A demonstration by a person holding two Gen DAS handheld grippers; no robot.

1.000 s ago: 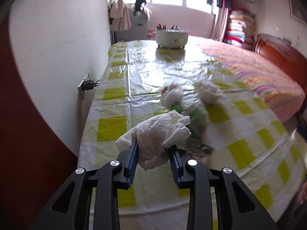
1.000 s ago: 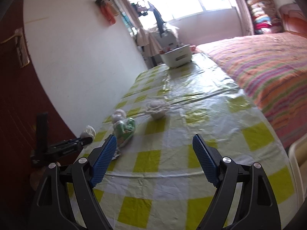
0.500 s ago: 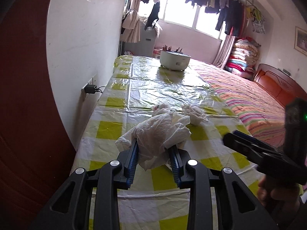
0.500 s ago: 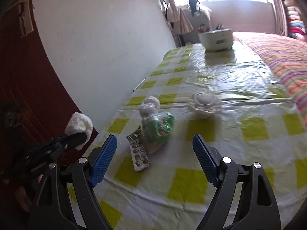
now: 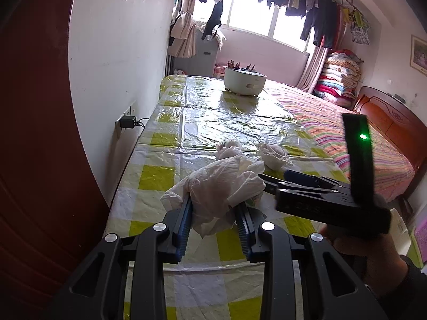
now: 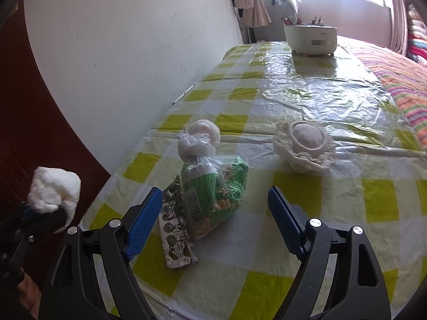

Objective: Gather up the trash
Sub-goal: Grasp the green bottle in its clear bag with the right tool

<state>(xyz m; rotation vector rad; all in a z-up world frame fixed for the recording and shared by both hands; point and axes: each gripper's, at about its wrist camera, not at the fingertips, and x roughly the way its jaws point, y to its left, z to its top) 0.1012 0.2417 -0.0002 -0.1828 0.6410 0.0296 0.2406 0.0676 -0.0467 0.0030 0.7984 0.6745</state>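
Note:
My left gripper point(image 5: 214, 200) is shut on a crumpled white tissue point(image 5: 221, 184) and holds it above the near end of the checked table point(image 5: 160, 178). In the right wrist view the same tissue point(image 6: 53, 190) shows at the far left, off the table's corner. My right gripper point(image 6: 214, 200) is open and hangs low over a green snack bag point(image 6: 213, 184), which lies just ahead of its blue pads. A silver blister pack point(image 6: 174, 236) lies against the bag's left side. A knotted white plastic bundle point(image 6: 200, 138) and a crumpled paper cup point(image 6: 304, 144) sit farther back.
A white pot point(image 6: 311, 38) stands at the table's far end. The wall point(image 6: 120, 53) runs along the left edge, with a charger point(image 5: 128, 122) plugged in. A striped bed point(image 5: 360, 138) borders the right side. A person's hand point(image 5: 368, 253) holds the right gripper point(image 5: 283, 180).
My right gripper has swung left and down, closing in on the green bag. It has come into the left wrist view. The left gripper rose slightly, still holding the tissue.

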